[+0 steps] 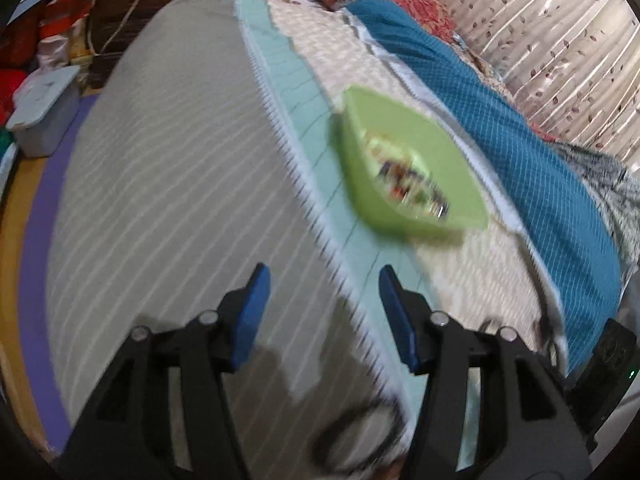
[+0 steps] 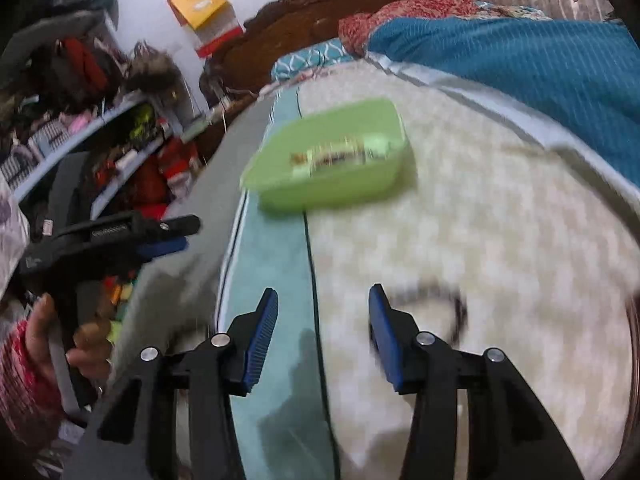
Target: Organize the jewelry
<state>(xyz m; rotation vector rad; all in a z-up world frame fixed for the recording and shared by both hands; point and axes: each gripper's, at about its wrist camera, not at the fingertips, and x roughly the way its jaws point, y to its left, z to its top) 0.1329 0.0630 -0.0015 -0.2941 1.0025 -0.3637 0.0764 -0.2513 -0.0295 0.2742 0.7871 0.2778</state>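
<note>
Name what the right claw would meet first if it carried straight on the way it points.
Probably the cream patterned bedspread just ahead of the right claw, before the green plastic tray; blur leaves depth uncertain.

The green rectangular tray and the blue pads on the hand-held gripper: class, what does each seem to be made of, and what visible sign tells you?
Green rectangular tray: probably plastic, smooth and uniformly coloured with moulded rounded corners; blur hides finer finish.
Blue pads on the right hand-held gripper: likely rubber or soft plastic, matte, with fine ridges visible on one face.
</note>
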